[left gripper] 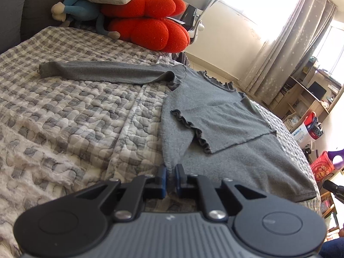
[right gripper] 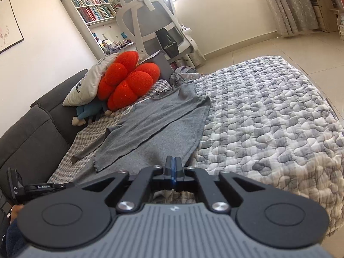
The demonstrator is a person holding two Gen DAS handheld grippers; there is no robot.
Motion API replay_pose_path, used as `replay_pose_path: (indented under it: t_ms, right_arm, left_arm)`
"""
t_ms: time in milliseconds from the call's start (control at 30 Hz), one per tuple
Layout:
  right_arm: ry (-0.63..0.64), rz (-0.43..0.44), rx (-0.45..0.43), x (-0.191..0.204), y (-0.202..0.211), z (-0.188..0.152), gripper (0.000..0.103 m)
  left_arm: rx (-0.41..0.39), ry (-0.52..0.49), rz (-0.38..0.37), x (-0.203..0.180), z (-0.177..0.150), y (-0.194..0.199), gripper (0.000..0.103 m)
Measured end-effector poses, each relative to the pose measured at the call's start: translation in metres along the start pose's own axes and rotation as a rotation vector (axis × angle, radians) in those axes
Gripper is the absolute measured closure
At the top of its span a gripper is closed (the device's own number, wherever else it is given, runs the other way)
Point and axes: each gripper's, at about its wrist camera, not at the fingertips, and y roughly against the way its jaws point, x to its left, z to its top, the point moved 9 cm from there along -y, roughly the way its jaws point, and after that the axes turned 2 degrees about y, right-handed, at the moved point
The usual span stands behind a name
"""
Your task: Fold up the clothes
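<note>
The grey long-sleeve top (left gripper: 217,116) is lying flat on the checked quilt (left gripper: 71,116), one sleeve already folded across the body, the other stretched out toward the red cushion (left gripper: 148,21). The left gripper (left gripper: 171,179) has its blue pads pinched onto the hem at the near corner. The right gripper (right gripper: 173,169) has its pads pressed tight together at the hem on the other side; looks like fabric's caught in there, but it's hard to tell. White office chair (right gripper: 154,17) behind.
</note>
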Motion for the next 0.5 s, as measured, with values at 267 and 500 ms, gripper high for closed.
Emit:
replay_pose_path:
  t_ms: [267, 500]
  right_arm:
    - [-0.062, 0.043, 0.091, -0.014, -0.018, -0.037, 0.087]
    - [-0.167, 0.107, 0.072, -0.014, -0.027, -0.041, 0.049]
  left_arm:
    - [0.03, 0.003, 0.017, 0.013, -0.008, -0.009, 0.093]
    - [0.033, 0.001, 0.019, 0.011, -0.009, -0.01, 0.093]
